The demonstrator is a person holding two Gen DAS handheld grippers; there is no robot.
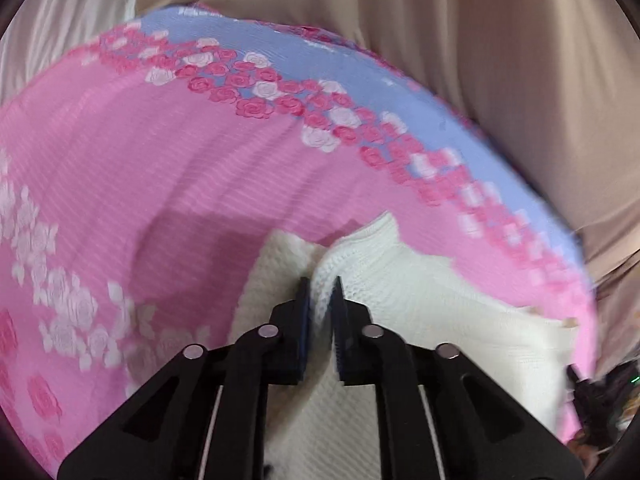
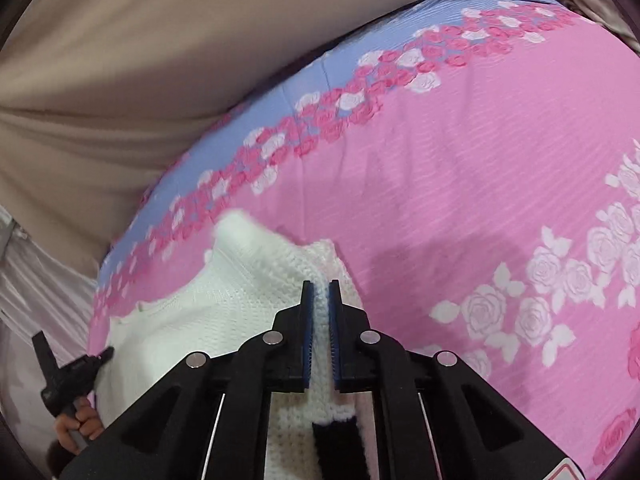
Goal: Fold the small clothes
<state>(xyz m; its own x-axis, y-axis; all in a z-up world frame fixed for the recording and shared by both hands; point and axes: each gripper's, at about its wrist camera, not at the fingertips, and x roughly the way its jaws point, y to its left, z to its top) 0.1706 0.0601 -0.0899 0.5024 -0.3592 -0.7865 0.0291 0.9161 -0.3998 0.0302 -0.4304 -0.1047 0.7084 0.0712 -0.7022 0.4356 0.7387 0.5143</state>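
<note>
A small white knitted garment lies on a pink bedsheet with rose print. My left gripper is shut on a raised fold of the white knit, which bunches up between its blue pads. In the right wrist view the same white garment shows, with a dark trim patch near the bottom. My right gripper is shut on another edge of the knit. The left gripper and the hand holding it show at the lower left of the right wrist view.
The sheet has a lilac border band with pink and white roses. Beige fabric lies beyond the bed's edge. White satin-like cloth is at the far left.
</note>
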